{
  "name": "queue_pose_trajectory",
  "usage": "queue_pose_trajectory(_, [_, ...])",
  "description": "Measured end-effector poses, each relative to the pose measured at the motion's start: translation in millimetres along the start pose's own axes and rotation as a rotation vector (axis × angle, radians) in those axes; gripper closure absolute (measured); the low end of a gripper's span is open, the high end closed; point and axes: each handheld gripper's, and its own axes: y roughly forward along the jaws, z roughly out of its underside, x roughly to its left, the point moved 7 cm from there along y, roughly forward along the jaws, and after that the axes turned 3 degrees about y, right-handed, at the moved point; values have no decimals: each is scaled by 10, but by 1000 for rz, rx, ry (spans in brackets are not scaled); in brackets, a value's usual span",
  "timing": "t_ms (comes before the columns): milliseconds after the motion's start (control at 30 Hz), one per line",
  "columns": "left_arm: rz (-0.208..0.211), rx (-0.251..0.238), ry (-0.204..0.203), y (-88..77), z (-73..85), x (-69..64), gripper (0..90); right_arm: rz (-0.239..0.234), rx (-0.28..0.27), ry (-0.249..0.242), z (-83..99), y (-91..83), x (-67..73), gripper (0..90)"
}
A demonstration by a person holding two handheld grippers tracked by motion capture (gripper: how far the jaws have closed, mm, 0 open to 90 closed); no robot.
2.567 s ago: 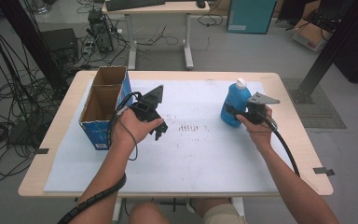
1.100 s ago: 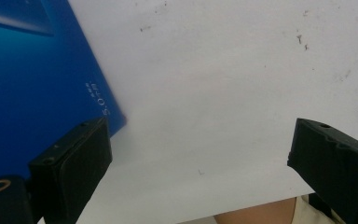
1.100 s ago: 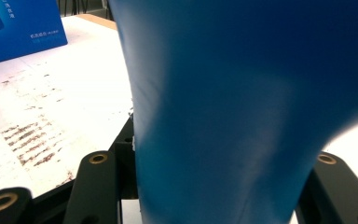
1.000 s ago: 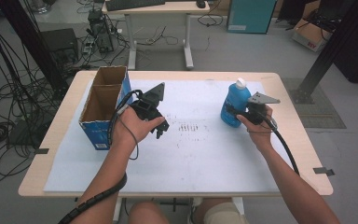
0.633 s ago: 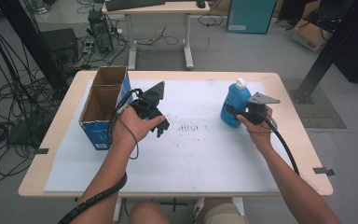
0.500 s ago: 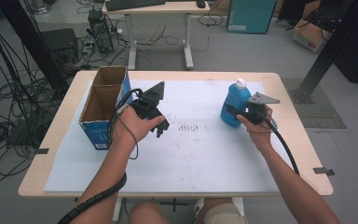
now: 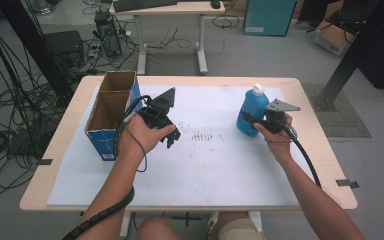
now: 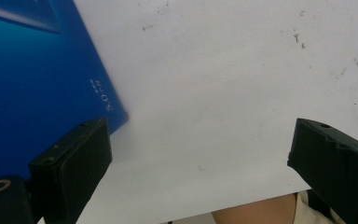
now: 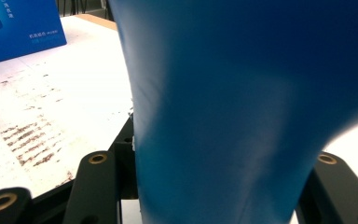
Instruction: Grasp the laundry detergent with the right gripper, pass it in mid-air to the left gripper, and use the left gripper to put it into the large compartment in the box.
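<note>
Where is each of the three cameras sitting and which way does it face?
High view: above the person's side, looking forward and down on the table; both forearms, left gripper, right gripper show.
Left gripper view: rides the left gripper, looking down past its open jaws at the white mat and blue box.
Right gripper view: rides the right gripper, close behind the blue bottle it clamps.
Shared: all three show the box; the bottle also appears from above.

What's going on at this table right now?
A person works with two handheld grippers. The right gripper is shut on a blue bottle standing upright on the white mat. The left gripper hovers open and empty beside an open cardboard box.
</note>
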Motion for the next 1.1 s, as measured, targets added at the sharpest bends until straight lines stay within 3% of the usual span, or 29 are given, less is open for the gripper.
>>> queue_pose_trajectory(1100, [-5,0,7,-7,-18,-15,62,-2,-1,0,0,1,-4,447])
